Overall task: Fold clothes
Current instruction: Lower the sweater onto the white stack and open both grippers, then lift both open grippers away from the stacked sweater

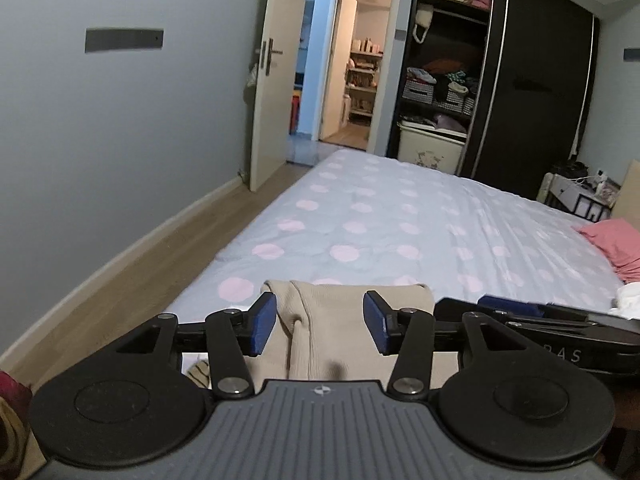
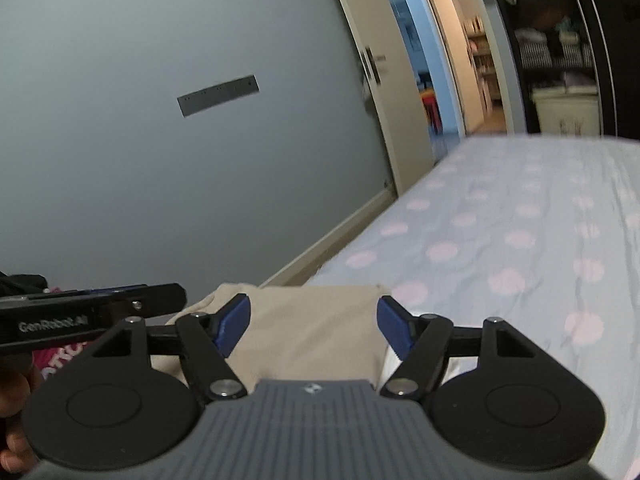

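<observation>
A beige ribbed garment [image 1: 344, 320] lies folded on the near edge of the bed, with a fold ridge running down its left part. My left gripper [image 1: 320, 322] hangs just over it, blue pads wide apart and pressing on nothing. In the right wrist view the same beige garment [image 2: 312, 320] lies flat under my right gripper [image 2: 314, 324], whose jaws also stand open and clear of the cloth. Each gripper shows in the other's view: the right gripper [image 1: 520, 314] at the right, the left gripper [image 2: 92, 308] at the left.
The bed's pale blue sheet with pink dots [image 1: 400, 220] stretches ahead. A pink garment [image 1: 616, 244] and something white [image 1: 628, 300] lie at its right edge. A wood floor strip [image 1: 140, 264], an open door [image 1: 272, 80] and a dark wardrobe [image 1: 520, 80] lie beyond. A hand [image 2: 14, 400] shows at the left.
</observation>
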### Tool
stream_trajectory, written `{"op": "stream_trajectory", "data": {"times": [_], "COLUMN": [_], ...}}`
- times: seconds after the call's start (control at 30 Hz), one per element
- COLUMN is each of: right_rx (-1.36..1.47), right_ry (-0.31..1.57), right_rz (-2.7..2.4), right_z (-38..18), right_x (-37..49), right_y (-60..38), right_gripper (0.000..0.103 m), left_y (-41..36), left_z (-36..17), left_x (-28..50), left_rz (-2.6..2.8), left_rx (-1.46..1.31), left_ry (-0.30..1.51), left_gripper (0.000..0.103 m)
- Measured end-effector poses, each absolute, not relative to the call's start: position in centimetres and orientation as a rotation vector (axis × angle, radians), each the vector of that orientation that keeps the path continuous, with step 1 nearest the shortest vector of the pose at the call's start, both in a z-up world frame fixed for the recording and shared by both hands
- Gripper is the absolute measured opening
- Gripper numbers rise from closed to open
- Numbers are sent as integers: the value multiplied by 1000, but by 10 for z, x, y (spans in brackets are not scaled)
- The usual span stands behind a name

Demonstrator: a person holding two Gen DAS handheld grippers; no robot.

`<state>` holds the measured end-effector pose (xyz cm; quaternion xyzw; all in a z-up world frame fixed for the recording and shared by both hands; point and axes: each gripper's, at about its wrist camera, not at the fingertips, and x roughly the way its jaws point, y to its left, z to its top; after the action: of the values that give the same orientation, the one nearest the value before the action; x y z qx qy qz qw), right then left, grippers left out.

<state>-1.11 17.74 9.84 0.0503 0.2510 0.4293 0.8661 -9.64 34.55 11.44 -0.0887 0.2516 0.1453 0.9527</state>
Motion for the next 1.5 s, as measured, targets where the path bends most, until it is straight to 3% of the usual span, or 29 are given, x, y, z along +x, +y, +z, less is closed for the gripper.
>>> {"op": "stream_trajectory", "data": {"times": [0.2, 0.43, 0.57, 0.7, 0.9, 1.13, 1.5], "right_rx": [85, -30, -182, -158, -63, -153, -187], "right_ry": [502, 488, 496, 500, 480, 350, 569], "right_rz": [866, 847, 829, 836, 845, 911, 897], "right_z": [88, 66, 41, 37, 58, 87, 50], "right_x": [-11, -11, -9, -6, -9, -44, -56], "right_y": [196, 223, 237, 229, 201, 176, 161], "right_gripper": [71, 73, 74, 74, 74, 75, 77], "left_y": [349, 364, 372, 379, 382, 369, 346], "left_z": [96, 68, 45, 31, 48, 79, 50], "left_x": [-90, -82, -76, -78, -93, -119, -96], "left_rz": [353, 427, 430, 425, 437, 347, 335], "left_rx": [-230, -191, -160, -185, -206, -180, 5], "left_ry": [465, 556, 622, 641, 602, 517, 673], "left_gripper": [50, 52, 64, 74, 71, 71, 77]}}
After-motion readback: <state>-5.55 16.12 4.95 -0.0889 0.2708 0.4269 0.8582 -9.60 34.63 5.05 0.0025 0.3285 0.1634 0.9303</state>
